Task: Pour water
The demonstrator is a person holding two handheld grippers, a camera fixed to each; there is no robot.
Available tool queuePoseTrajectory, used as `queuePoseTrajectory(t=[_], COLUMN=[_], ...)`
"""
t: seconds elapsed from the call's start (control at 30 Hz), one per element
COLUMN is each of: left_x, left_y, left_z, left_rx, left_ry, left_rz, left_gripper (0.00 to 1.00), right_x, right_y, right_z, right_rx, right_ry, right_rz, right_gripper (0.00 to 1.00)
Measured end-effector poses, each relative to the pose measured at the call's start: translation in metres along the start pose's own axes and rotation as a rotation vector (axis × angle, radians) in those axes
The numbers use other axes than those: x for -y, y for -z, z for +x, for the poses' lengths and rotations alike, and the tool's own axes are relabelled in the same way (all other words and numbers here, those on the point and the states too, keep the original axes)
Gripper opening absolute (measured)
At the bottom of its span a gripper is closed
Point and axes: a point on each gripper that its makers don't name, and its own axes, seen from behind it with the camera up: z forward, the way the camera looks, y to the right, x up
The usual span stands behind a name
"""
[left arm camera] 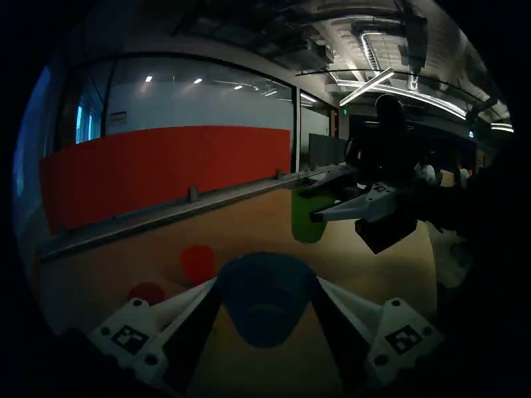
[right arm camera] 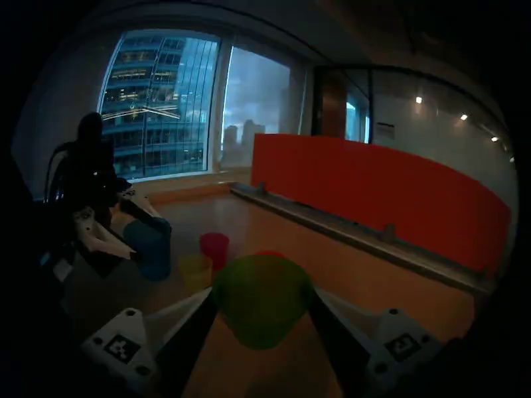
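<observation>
1. Left gripper (left arm camera: pixel 265 286): both fingers are pressed against the sides of a blue cup (left arm camera: pixel 265 318), which is pinched between them, wide end up, directly ahead of the tool.
2. Right gripper (right arm camera: pixel 262 295): both fingers are pressed upon a green cup (right arm camera: pixel 262 318), which is held in the same manner between the tips, wide end up.
3. In the left gripper view, the right gripper and its green cup are recorded ahead and to the right of the left gripper, farther off and apart from the blue cup.
4. In the right gripper view, the left gripper and its blue cup are recorded ahead and to the left, apart from the green cup.
5. A wooden table (left arm camera: pixel 252 225) is noted beneath both tools. Whether either held cup touches it cannot be told.
6. A red cup (right arm camera: pixel 214 245) and a yellow cup (right arm camera: pixel 194 270) are found standing on the table, ahead and left of the right gripper, between the two held cups. The yellow one is nearer the tool; contact between them cannot be told.
7. A low dark-red object (left arm camera: pixel 147 292) is noted on the table just left of the left gripper; its kind cannot be told.
8. A red partition (right arm camera: pixel 398 192) is seen along the table's far edge, to the right of the right gripper.
9. The contents of the cups cannot be told in the dim light.
</observation>
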Motion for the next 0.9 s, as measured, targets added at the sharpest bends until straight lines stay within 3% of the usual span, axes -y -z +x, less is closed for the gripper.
queuePoseTrajectory(t=[0.57, 0.9], left_x=[-0.003, -0.002], left_y=[-0.002, -0.004], left_z=[0.027, 0.038], left_rx=[-0.078, -0.096], left_ry=[0.021, 0.001], left_rz=[0.016, 0.025], left_gripper=[0.88, 0.88], right_x=[-0.001, 0.002], right_y=[0.009, 0.012], right_z=[0.039, 0.046], right_rx=[-0.138, -0.159], right_ry=[0.009, 0.015], right_rz=[-0.033, -0.021], right_gripper=[0.93, 0.92])
